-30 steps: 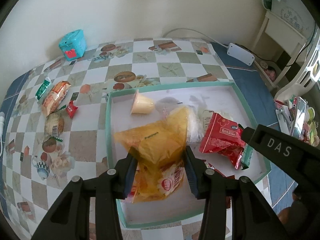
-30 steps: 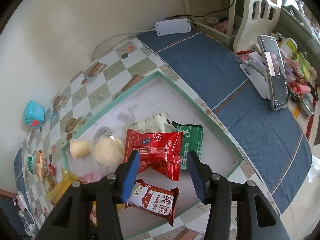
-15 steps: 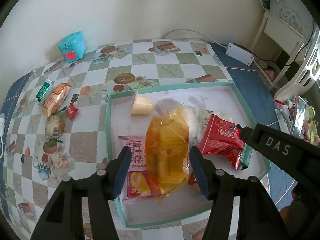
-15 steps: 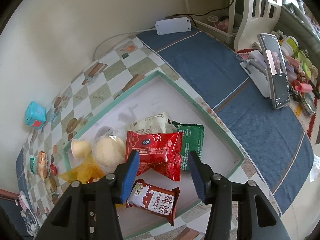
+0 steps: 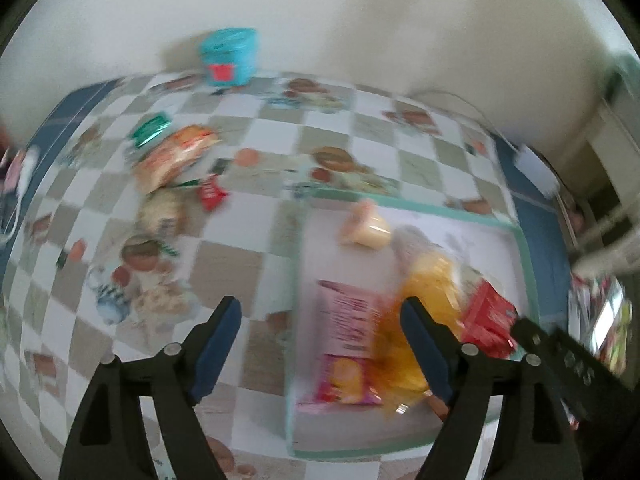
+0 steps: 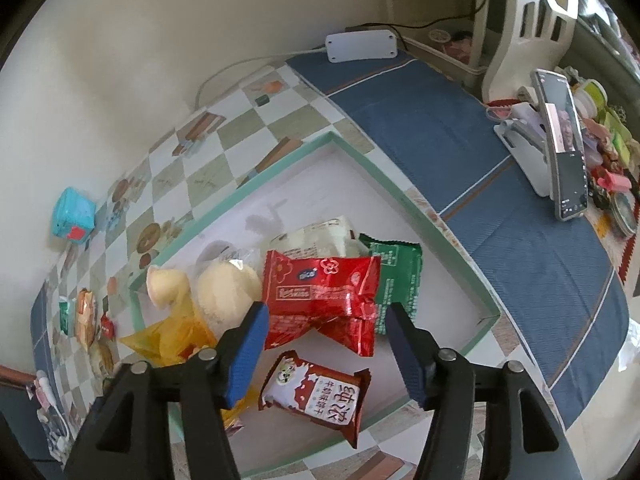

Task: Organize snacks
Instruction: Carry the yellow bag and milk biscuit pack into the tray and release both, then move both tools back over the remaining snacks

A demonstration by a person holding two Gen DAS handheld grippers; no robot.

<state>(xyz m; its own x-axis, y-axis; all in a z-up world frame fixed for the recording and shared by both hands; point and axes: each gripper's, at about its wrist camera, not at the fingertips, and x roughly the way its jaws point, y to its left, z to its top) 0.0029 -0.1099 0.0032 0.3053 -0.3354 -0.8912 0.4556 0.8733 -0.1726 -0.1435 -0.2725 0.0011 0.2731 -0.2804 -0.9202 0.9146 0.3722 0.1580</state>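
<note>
Snacks lie partly gathered in a shallow green-rimmed tray [image 6: 362,162] on the checkered tablecloth [image 6: 208,168], partly loose outside it.

Left tongs [image 5: 320,322]: jaws spread wide, nothing between them. One blue pad hangs over the cloth just outside the tray's left wall, the other over the tray's near end. View heavily motion-blurred.

Right tongs [image 6: 322,322]: jaws wide apart, gripping nothing, poised above the tray's near side over the red packet [image 6: 320,300].

Inside tray:
- red packet near the middle, overlapping a green packet [image 6: 396,270] toward the right wall
- white wrapped item [image 6: 320,234] behind the red packet
- dark red milk-candy packet [image 6: 316,394] by the near rim
- bun in clear wrap [image 6: 224,290] and pale jelly cup [image 6: 164,286] toward the left wall, cup on its side
- yellow bag [image 6: 172,338] at the near-left corner, touching a pink packet [image 5: 344,340]

Outside tray, along the cloth's left edge: orange packet [image 5: 176,156], small green packet [image 5: 150,130], small red packet [image 5: 212,194], round wrapped biscuit [image 5: 160,210]. Teal tin [image 5: 228,58] sits at the far edge against the wall.

Blue cloth [image 6: 460,152] covers the right end of the table; a phone on a stand [image 6: 560,144] at its right edge, white power strip [image 6: 360,46] at the far edge.
</note>
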